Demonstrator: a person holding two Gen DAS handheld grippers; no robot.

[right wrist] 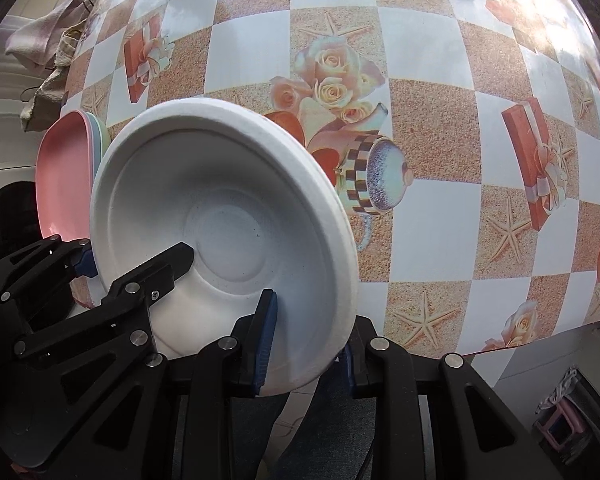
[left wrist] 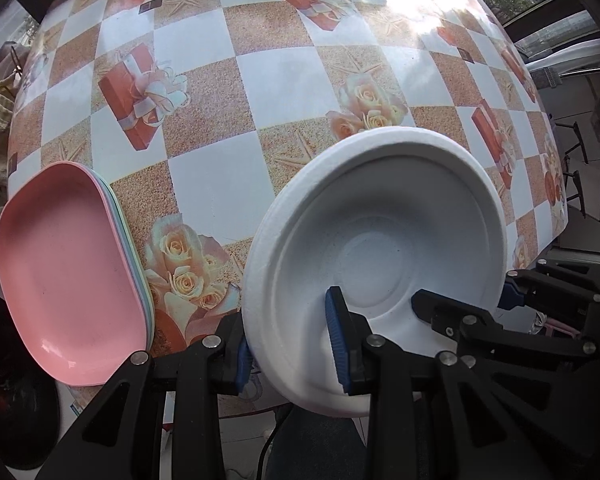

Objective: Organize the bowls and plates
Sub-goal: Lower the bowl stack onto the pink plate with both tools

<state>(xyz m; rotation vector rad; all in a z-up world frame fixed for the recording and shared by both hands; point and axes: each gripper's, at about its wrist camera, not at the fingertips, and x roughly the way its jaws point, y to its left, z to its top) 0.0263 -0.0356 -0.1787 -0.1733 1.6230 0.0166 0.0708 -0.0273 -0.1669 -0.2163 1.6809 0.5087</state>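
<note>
A white bowl [left wrist: 380,240] is held over the near edge of the table, tilted toward the cameras. My left gripper [left wrist: 290,350] is shut on the bowl's left wall, one finger inside and one outside. My right gripper [right wrist: 308,344] is shut on the bowl's [right wrist: 228,216] right wall the same way; it also shows at the right of the left wrist view [left wrist: 460,300]. The left gripper shows at the left of the right wrist view [right wrist: 132,260]. A stack of shallow plates, pink on top [left wrist: 68,272], lies at the table's left near edge and also shows in the right wrist view [right wrist: 60,176].
The table [left wrist: 260,80] has a checked cloth printed with roses, gift boxes and starfish. Cloths hang at its far left [right wrist: 44,40]. A dark round object [left wrist: 16,392] sits below the left edge. Chairs [left wrist: 576,152] stand off to the right.
</note>
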